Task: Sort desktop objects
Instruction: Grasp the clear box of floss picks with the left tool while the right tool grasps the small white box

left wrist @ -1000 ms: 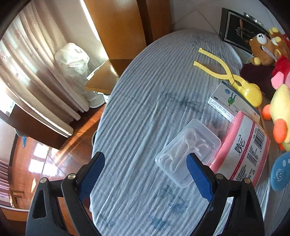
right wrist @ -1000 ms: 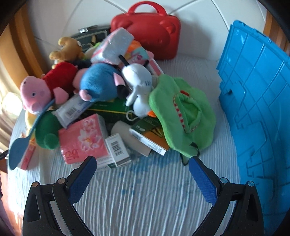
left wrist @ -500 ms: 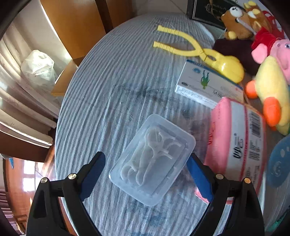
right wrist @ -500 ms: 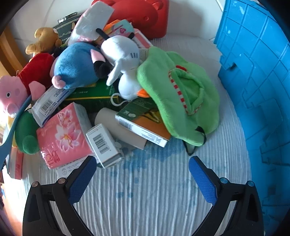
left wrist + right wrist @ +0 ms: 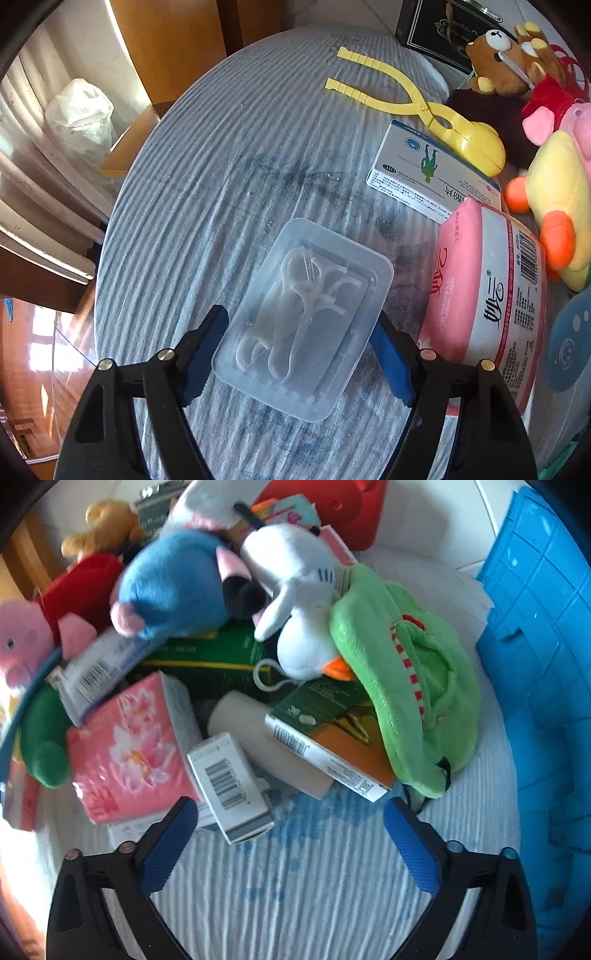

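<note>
In the left wrist view a clear plastic box of white floss picks [image 5: 303,314] lies on the striped cloth. My left gripper [image 5: 299,332] is open, with one blue pad on each side of the box's near half; contact is unclear. In the right wrist view my right gripper [image 5: 286,819] is open and empty, just in front of a pile: a small white barcode box [image 5: 229,782], a pink tissue pack [image 5: 125,746], a white roll [image 5: 266,746], an orange-green box [image 5: 332,746], a green plush [image 5: 413,686], and blue [image 5: 177,579] and white [image 5: 295,590] plush toys.
Beside the floss box lie a pink tissue pack [image 5: 487,295], a white medicine box [image 5: 424,173] and yellow tongs [image 5: 413,107], with plush toys [image 5: 517,55] at the right. The table edge [image 5: 110,236] drops off at the left. A blue crate [image 5: 546,664] stands to the right of the pile.
My left gripper has moved forward until the floss box sits between its pads. My right gripper has moved closer to the pile.
</note>
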The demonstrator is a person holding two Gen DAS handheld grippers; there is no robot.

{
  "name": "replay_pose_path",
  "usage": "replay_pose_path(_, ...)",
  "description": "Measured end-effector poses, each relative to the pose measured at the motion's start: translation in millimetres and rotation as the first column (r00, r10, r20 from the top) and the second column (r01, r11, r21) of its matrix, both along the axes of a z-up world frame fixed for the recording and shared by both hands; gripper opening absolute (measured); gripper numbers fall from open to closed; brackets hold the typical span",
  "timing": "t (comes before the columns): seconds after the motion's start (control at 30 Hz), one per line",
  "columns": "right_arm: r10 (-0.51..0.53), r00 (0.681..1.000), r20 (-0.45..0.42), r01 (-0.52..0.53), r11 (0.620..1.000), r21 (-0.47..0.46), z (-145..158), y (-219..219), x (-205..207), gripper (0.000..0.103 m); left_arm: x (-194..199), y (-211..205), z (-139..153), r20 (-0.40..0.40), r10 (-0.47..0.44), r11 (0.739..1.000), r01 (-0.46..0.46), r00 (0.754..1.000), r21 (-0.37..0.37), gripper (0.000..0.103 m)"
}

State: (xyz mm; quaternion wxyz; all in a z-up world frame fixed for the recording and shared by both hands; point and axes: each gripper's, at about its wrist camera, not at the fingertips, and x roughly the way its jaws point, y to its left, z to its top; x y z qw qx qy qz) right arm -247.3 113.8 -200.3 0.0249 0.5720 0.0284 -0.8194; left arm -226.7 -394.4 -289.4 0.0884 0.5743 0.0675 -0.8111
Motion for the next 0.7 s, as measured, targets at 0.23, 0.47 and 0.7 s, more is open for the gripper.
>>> replay_pose_path(0.23,0.05,0.999,0.015,-0.05,0.998,-0.025,-7.5,-12.4,0.5,0.051,-3.5,0.3,-2.7,0.01,0.05,0.999,-0.05,0.999,0.01,0.074)
replay_pose_path(0.47,0.073,0.997,-0.001,-0.073,0.996,-0.042,-0.8,-19.7,11.1,0.036,12.4,6.0,5.7,-0.006,0.085,0.996,-0.085,0.996,-0.006,0.069)
replay_pose_path(0.7,0.091,0.995,-0.037,-0.093,0.994,-0.064,20.1,-17.4,28.4,0.032,33.9,12.3,43.7,-0.095,0.104,0.992,-0.111,0.99,-0.066,0.064)
